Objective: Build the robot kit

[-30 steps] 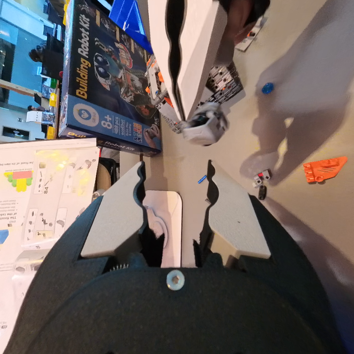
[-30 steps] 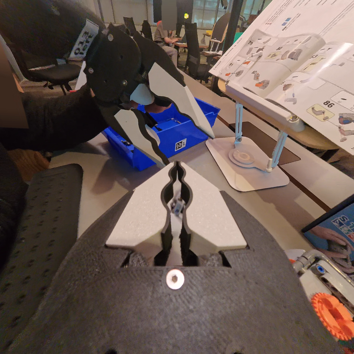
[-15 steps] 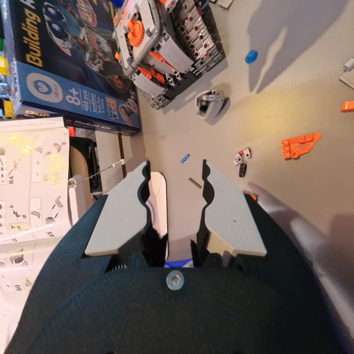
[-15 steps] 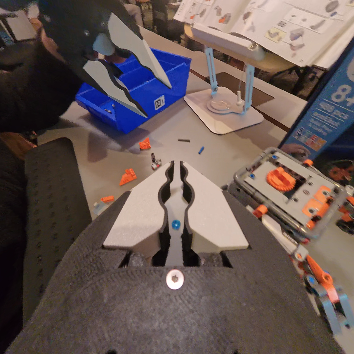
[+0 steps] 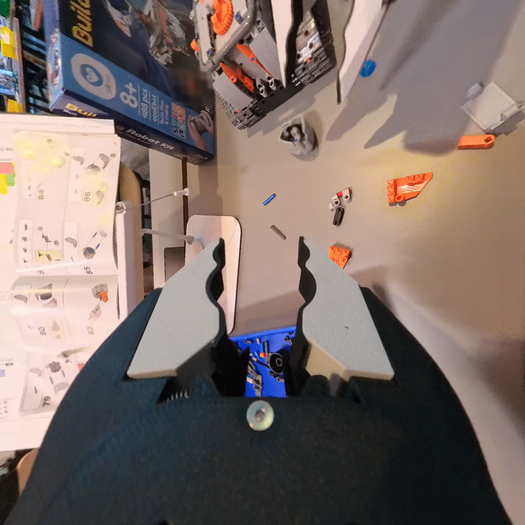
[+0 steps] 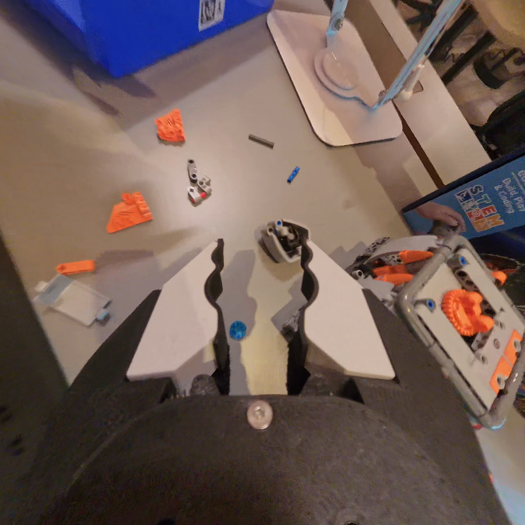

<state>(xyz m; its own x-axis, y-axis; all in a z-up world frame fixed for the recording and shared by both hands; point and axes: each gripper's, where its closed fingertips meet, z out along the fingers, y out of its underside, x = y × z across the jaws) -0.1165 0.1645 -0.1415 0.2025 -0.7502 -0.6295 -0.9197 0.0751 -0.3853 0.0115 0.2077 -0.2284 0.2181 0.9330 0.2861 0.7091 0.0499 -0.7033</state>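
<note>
Grey curved piece [image 6: 281, 241] sits on the counter [image 6: 255, 184], just past the tips of my right gripper [image 6: 262, 241]. I can't tell if it touches one tip. The jaws there are wide apart and hold nothing. A little round blue stud [image 6: 238, 329] lies on the counter in the gap between them. The half-built robot model [image 6: 454, 312] is just beside them. My left gripper [image 5: 260, 240] has its jaws wide apart too, holding nothing. It hangs over a blue bin [image 5: 264, 360] of small parts, with a dark pin [image 5: 278, 232] and an orange piece [image 5: 339, 255] near its tips.

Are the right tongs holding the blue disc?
No. The right tongs are open and empty; the blue disc lies on the table between them.
</note>
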